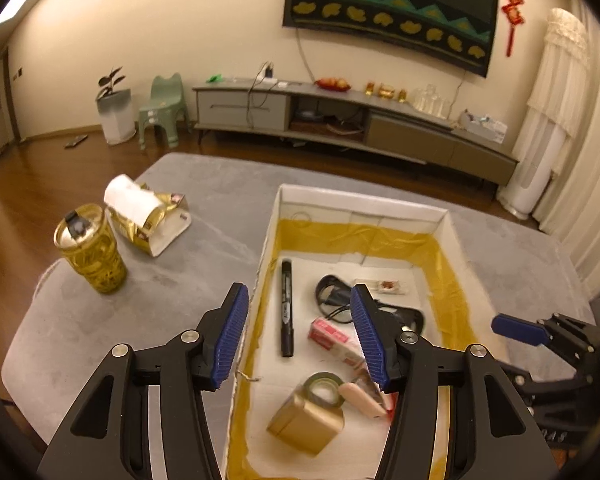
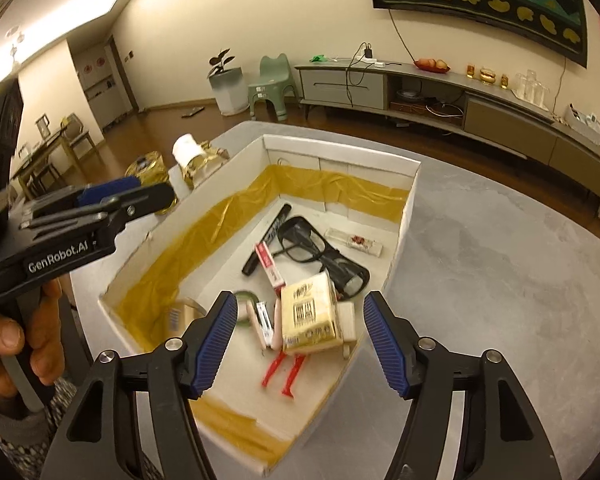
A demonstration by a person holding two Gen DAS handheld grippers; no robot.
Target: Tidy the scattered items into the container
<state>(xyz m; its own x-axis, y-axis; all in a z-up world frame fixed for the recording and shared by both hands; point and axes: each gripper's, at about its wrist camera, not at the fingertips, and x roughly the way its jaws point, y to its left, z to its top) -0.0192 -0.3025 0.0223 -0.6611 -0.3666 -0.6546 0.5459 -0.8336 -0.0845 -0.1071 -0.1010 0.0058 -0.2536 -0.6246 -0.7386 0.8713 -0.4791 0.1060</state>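
Cardboard box (image 1: 452,216), white with yellowish tape lining its inner walls, sits on my grey, felt-like table (image 1: 100,320), and most of the clutter is already inside it. Around the table I see a wooden floor, a long low grey TV cabinet (image 1: 340,120) against the cream wall, a green child's chair (image 1: 162,108) and a potted plant (image 1: 110,80).

My left gripper (image 1: 300,332) hangs over the box's near left wall, jaws spread wide and holding nothing. My right gripper (image 2: 300,338) hovers above the box's near corner, likewise wide apart and empty. A hand (image 2: 16,344) shows at the left edge of the right view, wrapped around the other gripper's handle.

Inside lie a black marker (image 1: 286,308), black-framed glasses (image 2: 320,248), a small red-and-white carton (image 1: 332,338), a clear flat packet (image 2: 354,242), a roll of green tape (image 1: 325,388) and a gold box (image 2: 310,316). The gold box blurs in the left view, and small items beneath it are partly covered; I cannot identify the red strips (image 2: 284,368).

Outside, on the table's far left, stand a gold-patterned cup (image 1: 90,254) with a dark-tabbed lid, and just beside it a gold-and-white bag (image 1: 156,224) with a white paper roll (image 1: 130,196) resting on it.
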